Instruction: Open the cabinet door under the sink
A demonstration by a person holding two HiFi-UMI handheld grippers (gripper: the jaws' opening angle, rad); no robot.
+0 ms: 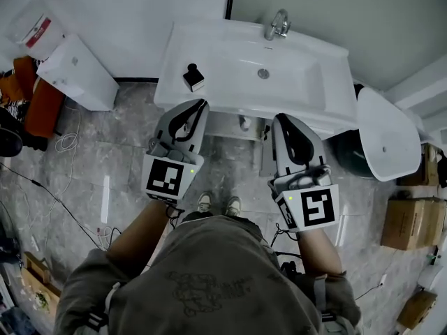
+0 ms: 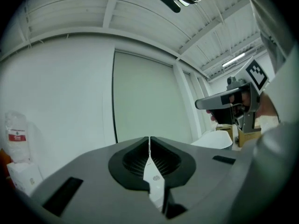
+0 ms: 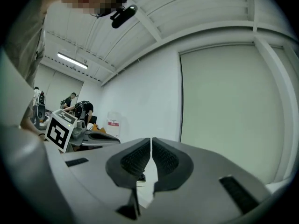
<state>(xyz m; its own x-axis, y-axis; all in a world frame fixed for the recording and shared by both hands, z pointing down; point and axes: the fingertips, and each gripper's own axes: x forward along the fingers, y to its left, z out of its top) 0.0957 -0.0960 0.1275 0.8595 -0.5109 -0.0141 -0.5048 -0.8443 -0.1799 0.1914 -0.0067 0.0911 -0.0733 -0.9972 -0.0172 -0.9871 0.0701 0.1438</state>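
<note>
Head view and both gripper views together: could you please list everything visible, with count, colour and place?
sink: one, white, against the wall, top centre
tap: one, chrome, at the sink's back edge
small block: one, black on white, on the sink's left rim
loose basin: one, white, on the floor right of the sink
box unit: one, white, on the floor left of the sink
cardboard boxes: several, brown, far right
cables: several, white and black, on the floor at left
shoes: two, pale, below the sink
left gripper: one, grey and black, shut, empty
right gripper: one, grey and black, shut, empty
</note>
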